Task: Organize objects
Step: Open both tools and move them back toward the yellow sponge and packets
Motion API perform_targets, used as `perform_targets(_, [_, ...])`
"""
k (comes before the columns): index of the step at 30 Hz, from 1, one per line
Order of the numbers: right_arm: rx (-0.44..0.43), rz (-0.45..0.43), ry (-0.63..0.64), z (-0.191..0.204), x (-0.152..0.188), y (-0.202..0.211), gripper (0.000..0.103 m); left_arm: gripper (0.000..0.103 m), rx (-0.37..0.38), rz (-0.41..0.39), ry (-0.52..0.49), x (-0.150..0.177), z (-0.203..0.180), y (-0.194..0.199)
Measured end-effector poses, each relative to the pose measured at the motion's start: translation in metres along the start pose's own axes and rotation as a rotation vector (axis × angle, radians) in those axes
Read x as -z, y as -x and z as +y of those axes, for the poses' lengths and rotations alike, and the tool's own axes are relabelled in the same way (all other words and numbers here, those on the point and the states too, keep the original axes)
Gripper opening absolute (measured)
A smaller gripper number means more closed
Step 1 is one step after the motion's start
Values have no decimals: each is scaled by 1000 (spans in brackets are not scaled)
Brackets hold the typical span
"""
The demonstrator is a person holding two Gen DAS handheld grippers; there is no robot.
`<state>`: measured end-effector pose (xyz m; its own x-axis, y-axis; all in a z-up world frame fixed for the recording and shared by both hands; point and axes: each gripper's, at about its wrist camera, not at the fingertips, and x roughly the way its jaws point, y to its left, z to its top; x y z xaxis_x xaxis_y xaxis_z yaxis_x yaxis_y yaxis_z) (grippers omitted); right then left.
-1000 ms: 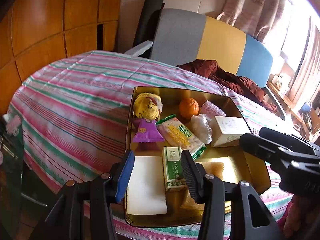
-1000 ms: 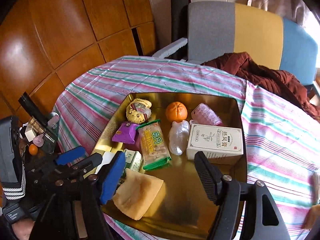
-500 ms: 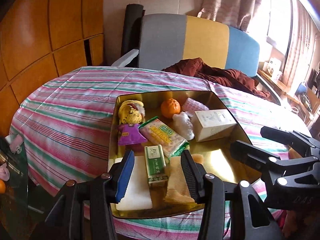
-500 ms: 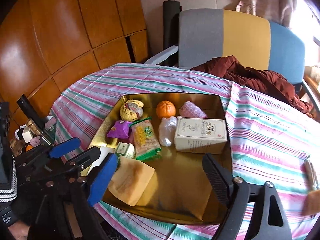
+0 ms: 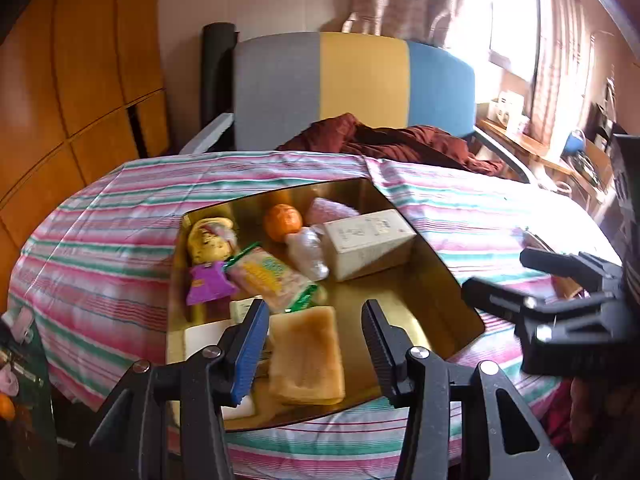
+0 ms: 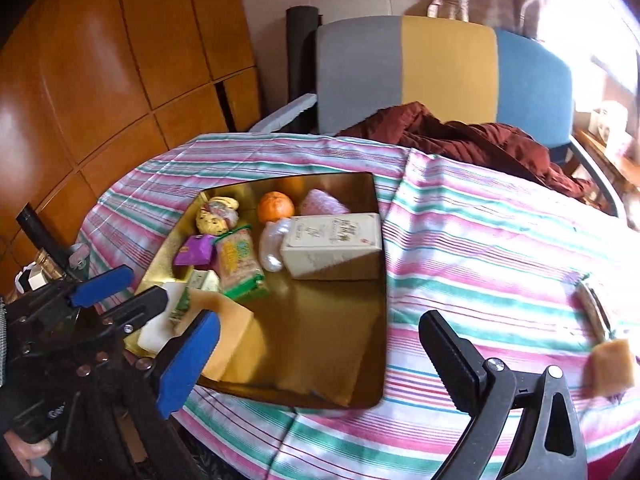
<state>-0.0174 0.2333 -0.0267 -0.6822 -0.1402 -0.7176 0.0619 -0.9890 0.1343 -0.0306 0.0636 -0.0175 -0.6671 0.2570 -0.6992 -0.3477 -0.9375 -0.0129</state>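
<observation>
Striped cloth in pink, green and white covers the table [image 6: 480, 240], on which a shallow gold tray [image 6: 332, 344] is set; a grey, yellow and blue chair with a dark red garment stands behind.

Contents of the tray: a white carton [image 6: 332, 244], an orange [image 6: 275, 207], a pink ribbed item [image 6: 322, 203], a clear wrapped item [image 6: 272, 248], a green-edged snack pack [image 6: 240, 268], a purple packet [image 6: 194, 251], a round wrapped biscuit [image 6: 218, 216], a small green-and-white box [image 6: 200, 284], a white slab [image 6: 158, 328] and a tan sponge [image 5: 306, 354]. Outside the tray, near the table's right edge, a second tan block [image 6: 610, 366] and a flat oval object [image 6: 594, 310], too blurred to identify, are seen.

Gripper states:
- The right gripper [image 6: 316, 360] has just been opening, and its jaws are spread wide; nothing is between them, only the bare tray floor and the cloth beyond.
- The left gripper [image 5: 314, 344] is part open over the near end of the tray. The sponge is seen between its fingers, but no pad is pressed on it; it is judged released.

Step in hand: a sorting cycle is judged to be between placements, with most items already gathered in the tray.

Next move: the items outside the tray are probably to be collected. The right gripper, being nearer, would have to be carried rightward, lowered astride the tan block, and closed.
</observation>
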Motion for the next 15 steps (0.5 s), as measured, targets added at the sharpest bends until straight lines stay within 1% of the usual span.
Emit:
perform_targets(8, [87, -17, -156, -72, 3, 19, 103, 49, 53, 9, -89, -4, -35, -3])
perform_targets(15, [214, -66, -312, -149, 2, 52, 103, 49, 107, 5, -160, -9, -65, -6])
